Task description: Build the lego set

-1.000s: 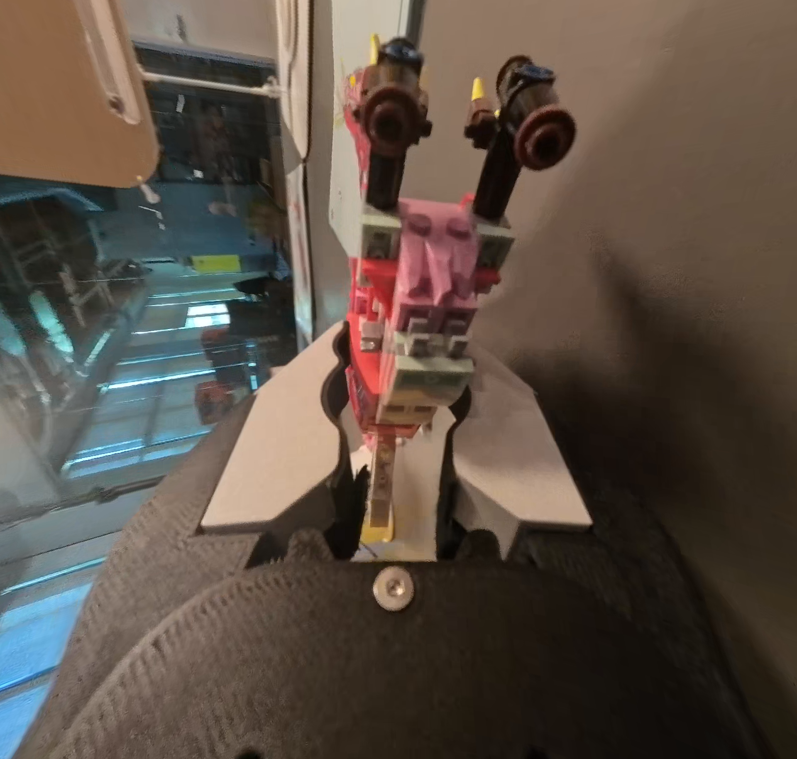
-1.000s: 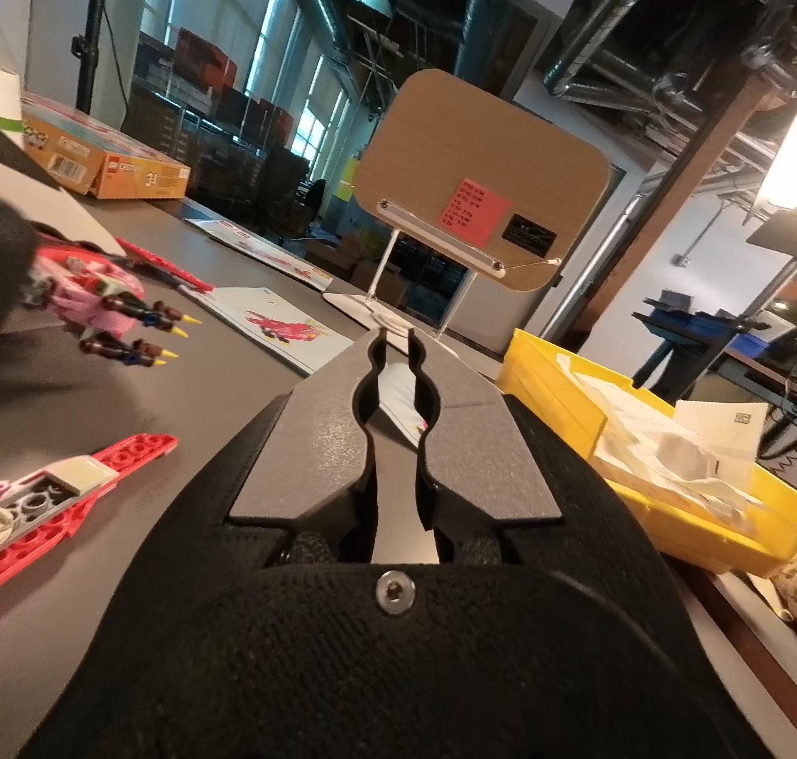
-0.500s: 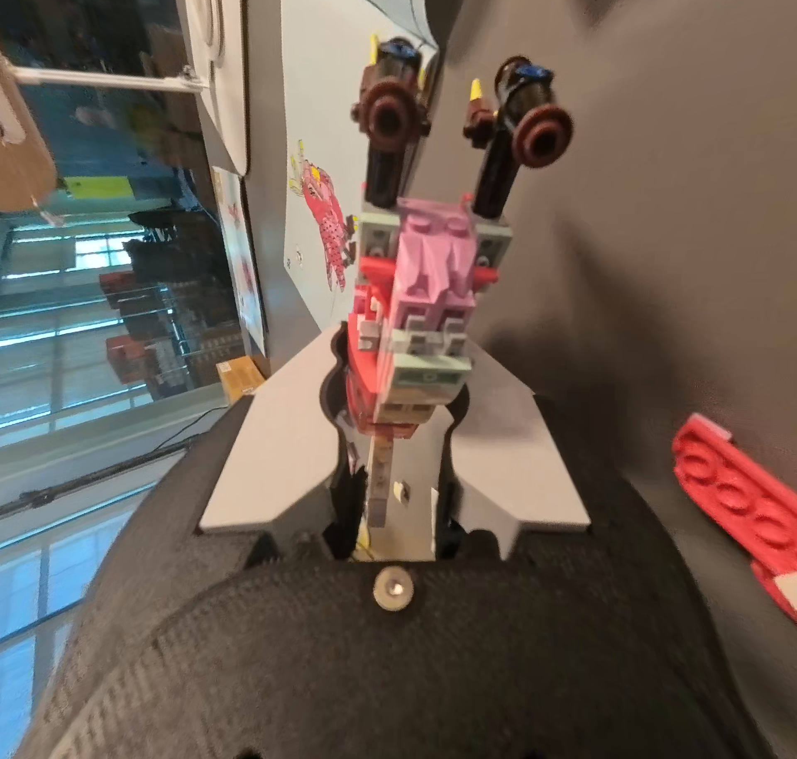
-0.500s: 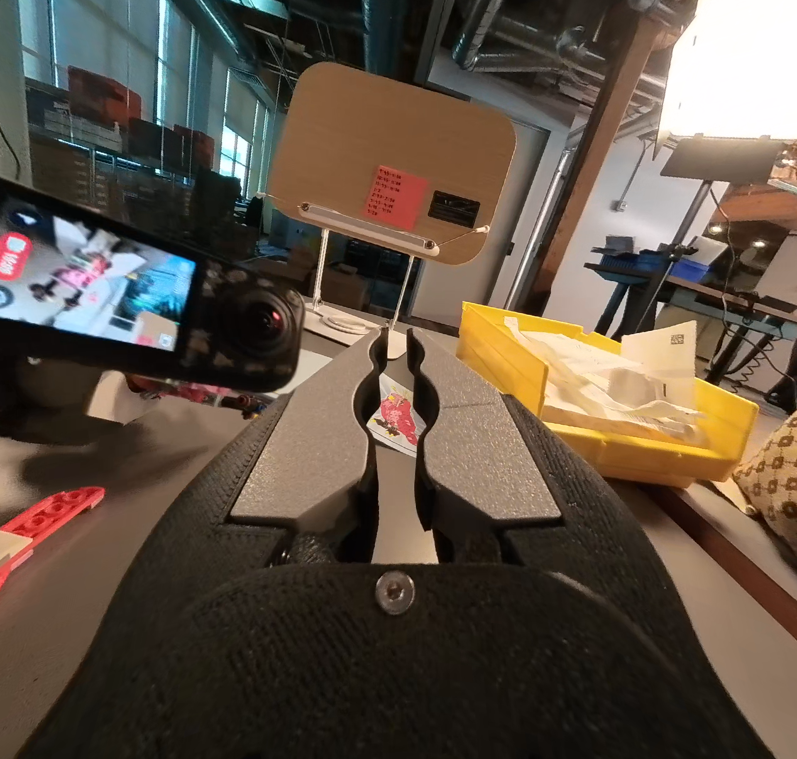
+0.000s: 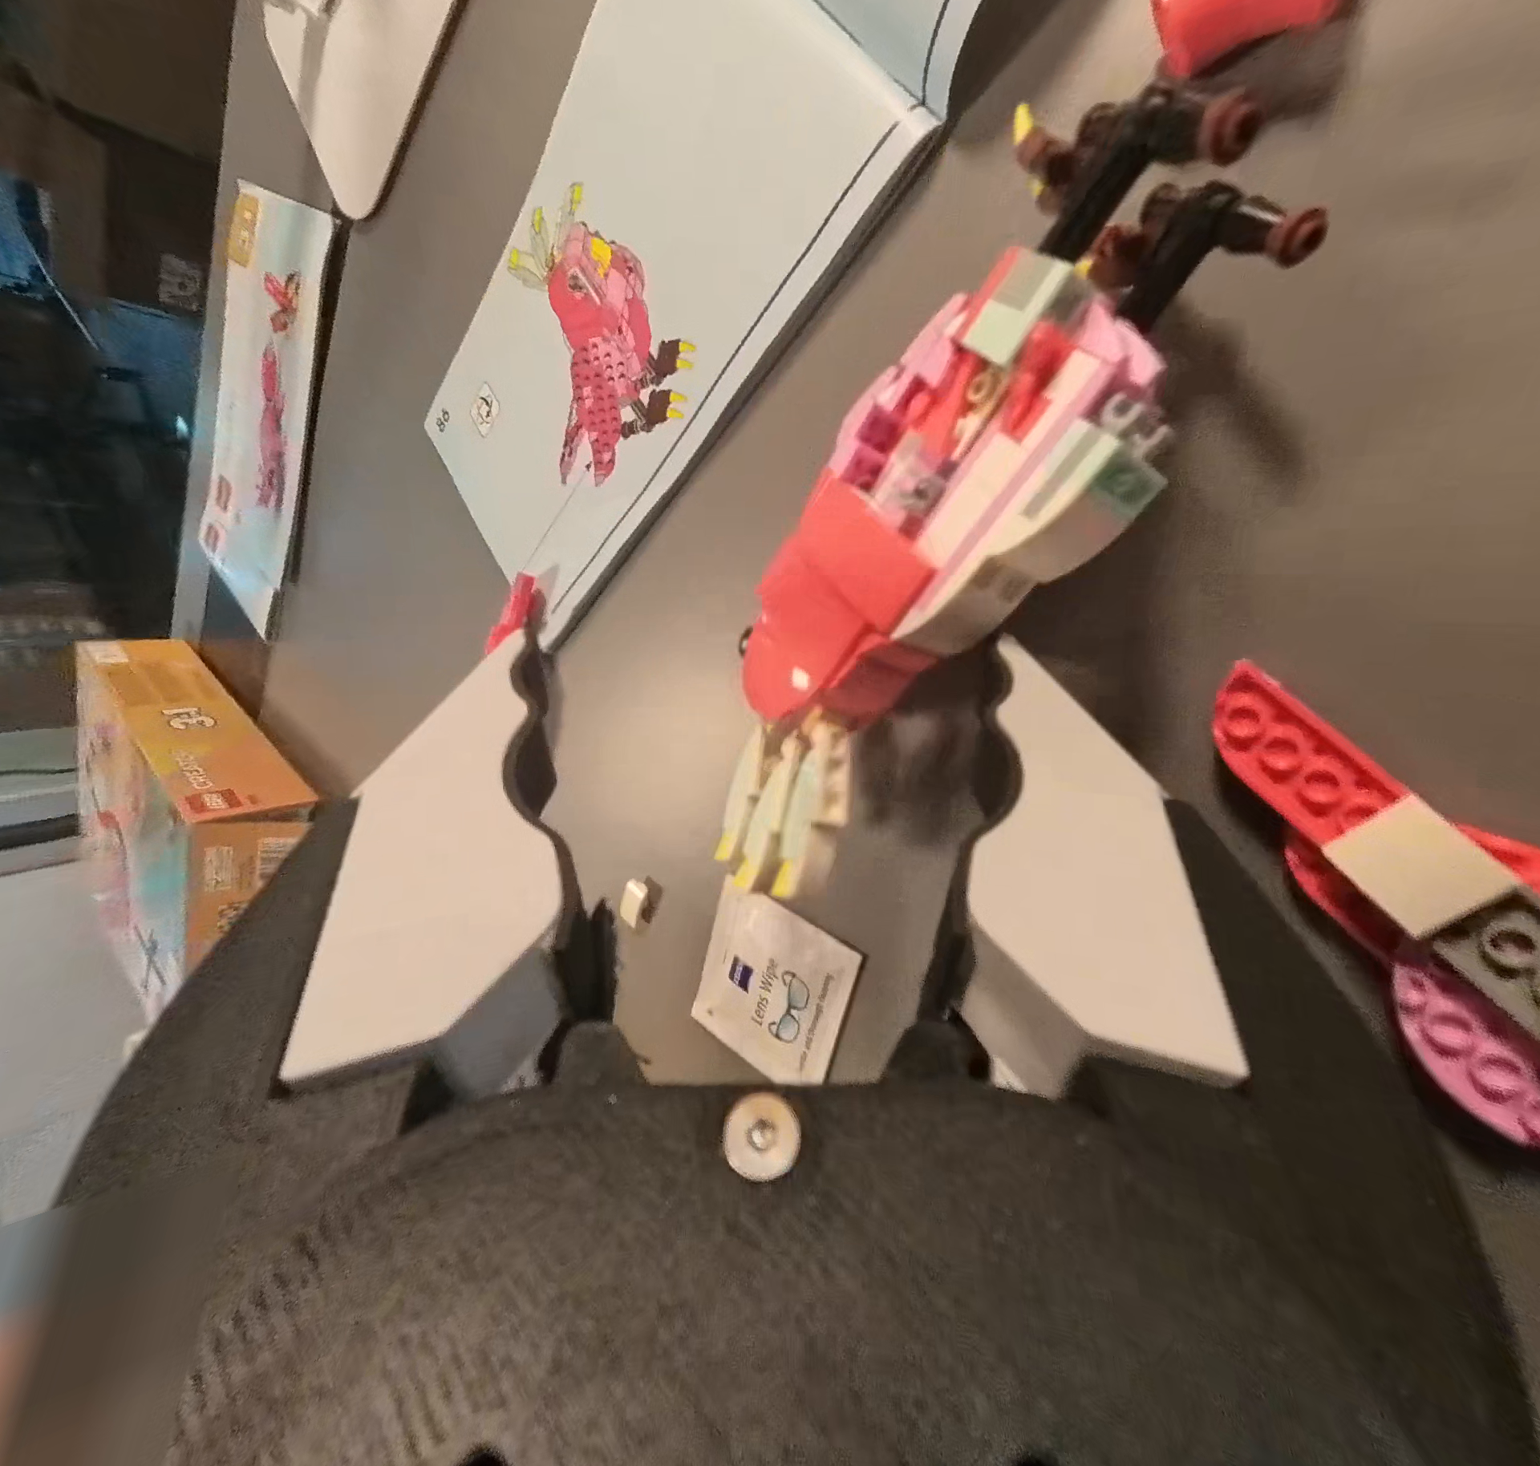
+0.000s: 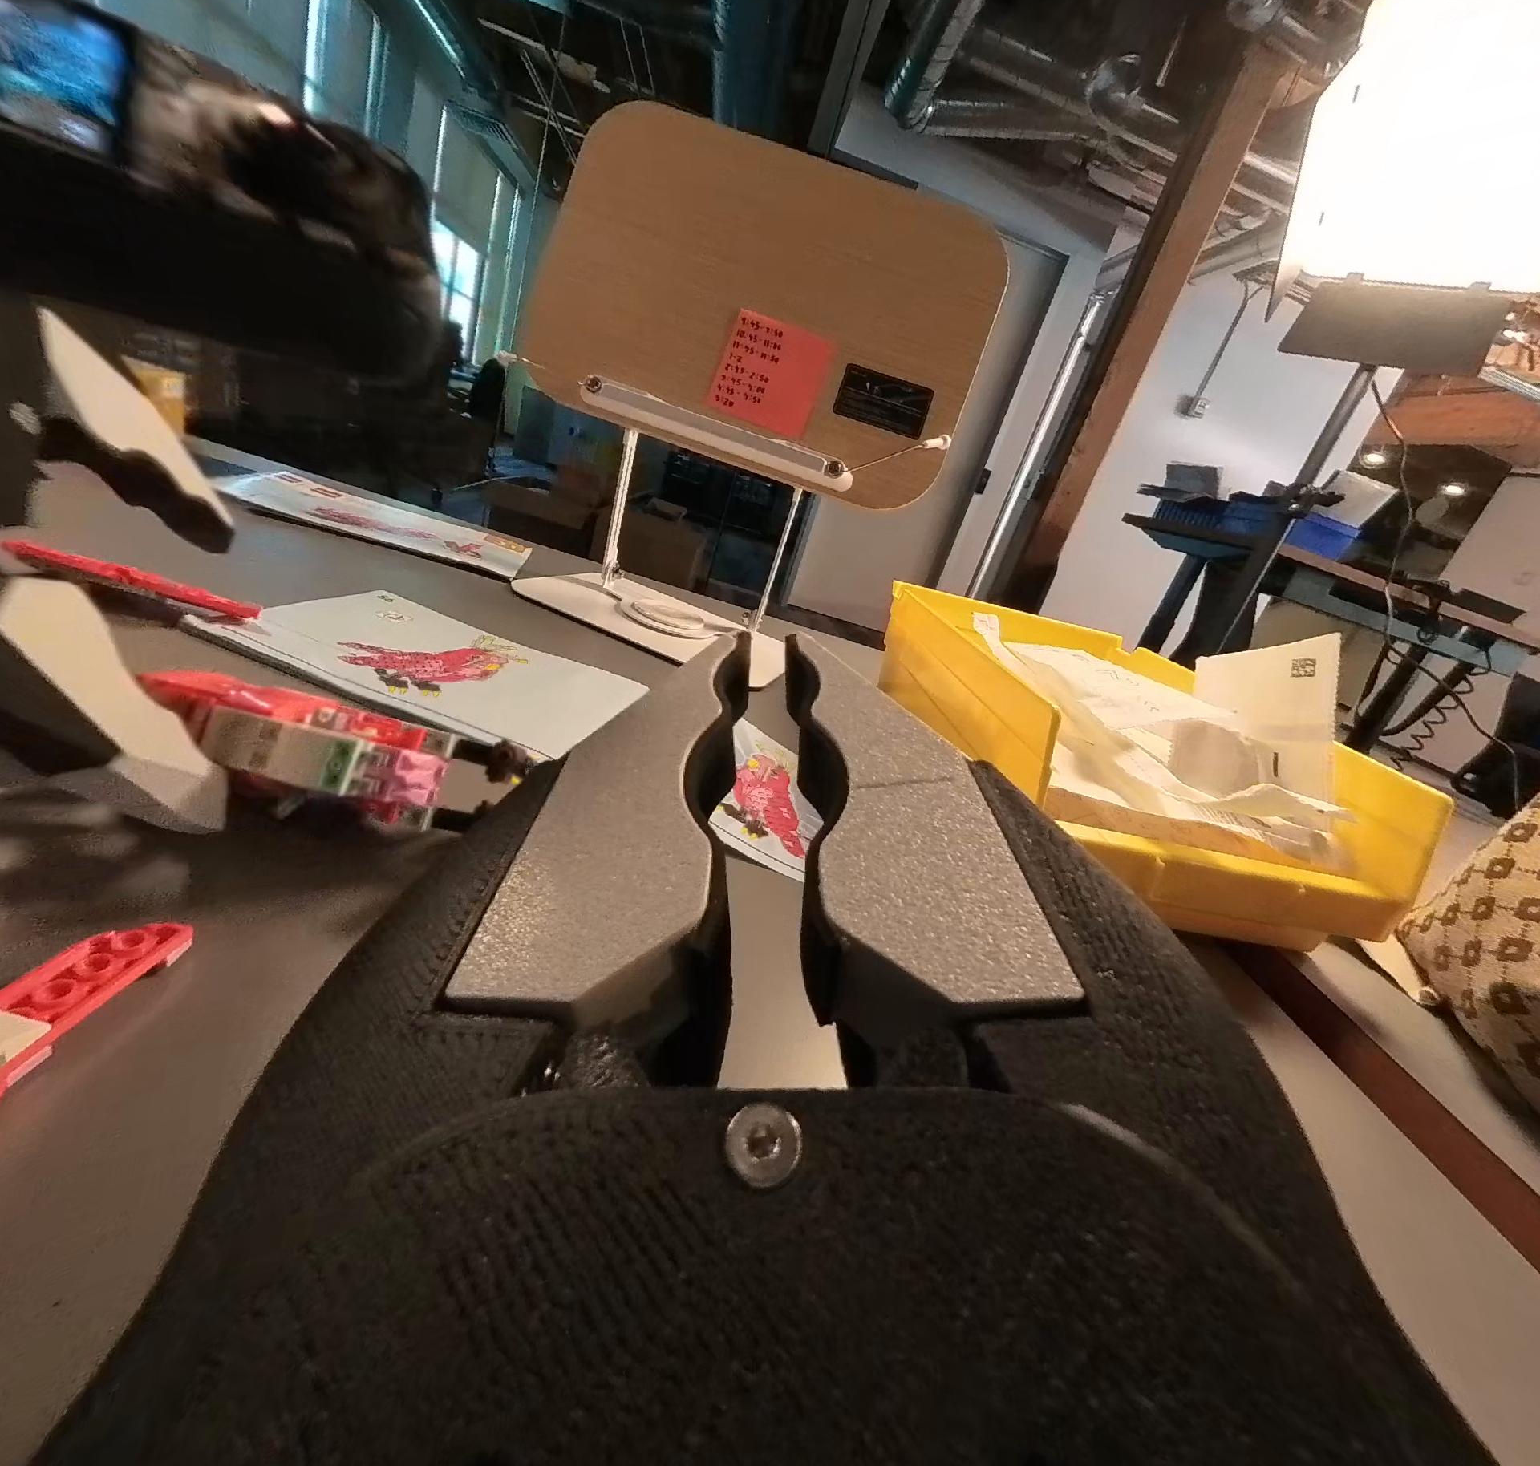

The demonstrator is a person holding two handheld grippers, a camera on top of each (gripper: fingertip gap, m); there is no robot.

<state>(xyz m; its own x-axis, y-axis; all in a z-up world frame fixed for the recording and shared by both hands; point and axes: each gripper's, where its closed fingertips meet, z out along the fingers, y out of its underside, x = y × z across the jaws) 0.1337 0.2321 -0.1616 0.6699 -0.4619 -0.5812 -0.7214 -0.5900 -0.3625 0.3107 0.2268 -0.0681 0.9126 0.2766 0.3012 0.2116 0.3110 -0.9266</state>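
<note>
your left gripper [image 5: 762, 659] stood wide open around the brick bird [image 5: 958, 501] (apparently lying free on the tabletop [image 5: 1375, 468]); your right gripper [image 6: 760, 651] was nearly closed, empty.

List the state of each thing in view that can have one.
Left tongs: wide open, holding nothing.
Right tongs: nearly closed, nothing between them.
Brick bird model: lying on the table, by one left finger.
Instruction booklet: open, flat.
Yellow bin: holding papers.
</note>
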